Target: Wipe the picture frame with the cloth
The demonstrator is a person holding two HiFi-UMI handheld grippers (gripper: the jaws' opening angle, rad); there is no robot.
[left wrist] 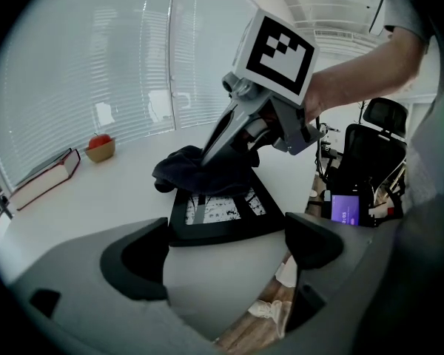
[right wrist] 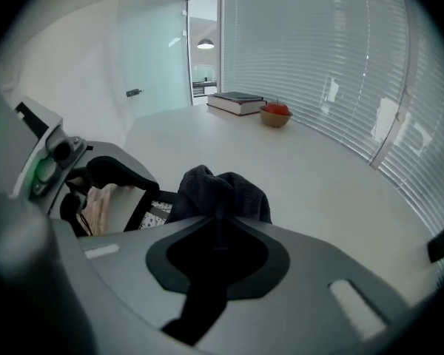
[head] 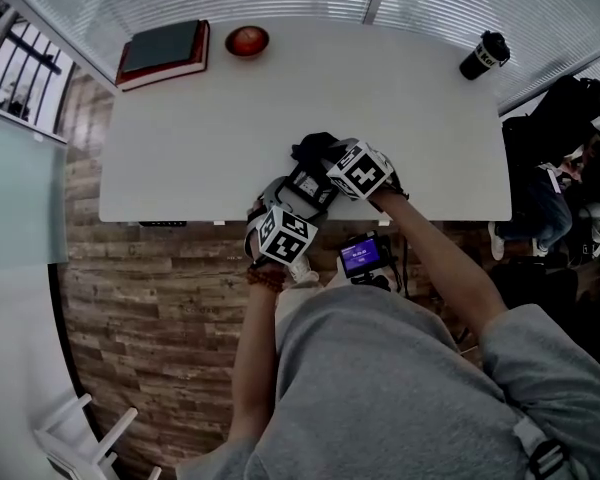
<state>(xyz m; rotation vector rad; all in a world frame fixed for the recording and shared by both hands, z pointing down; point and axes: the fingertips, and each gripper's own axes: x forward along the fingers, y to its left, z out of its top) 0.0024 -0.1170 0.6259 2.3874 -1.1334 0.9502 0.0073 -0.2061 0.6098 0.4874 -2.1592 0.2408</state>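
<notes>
A black picture frame (head: 307,184) (left wrist: 222,226) lies flat near the front edge of the white table (head: 200,138). My left gripper (head: 283,234) (left wrist: 226,246) has its jaws wide apart, and they meet the frame's two near corners. My right gripper (head: 360,169) (right wrist: 218,224) is shut on a dark cloth (head: 314,148) (left wrist: 194,172) (right wrist: 223,189). The bunched cloth rests on the frame's far edge and hides that part. In the right gripper view a strip of the frame (right wrist: 155,213) shows left of the cloth.
Two stacked books (head: 163,53) and a bowl holding a red apple (head: 247,40) sit at the table's far left. A black tumbler (head: 485,56) stands at the far right. A small device with a purple screen (head: 363,256) hangs below the table edge. Black chairs (head: 570,108) stand to the right.
</notes>
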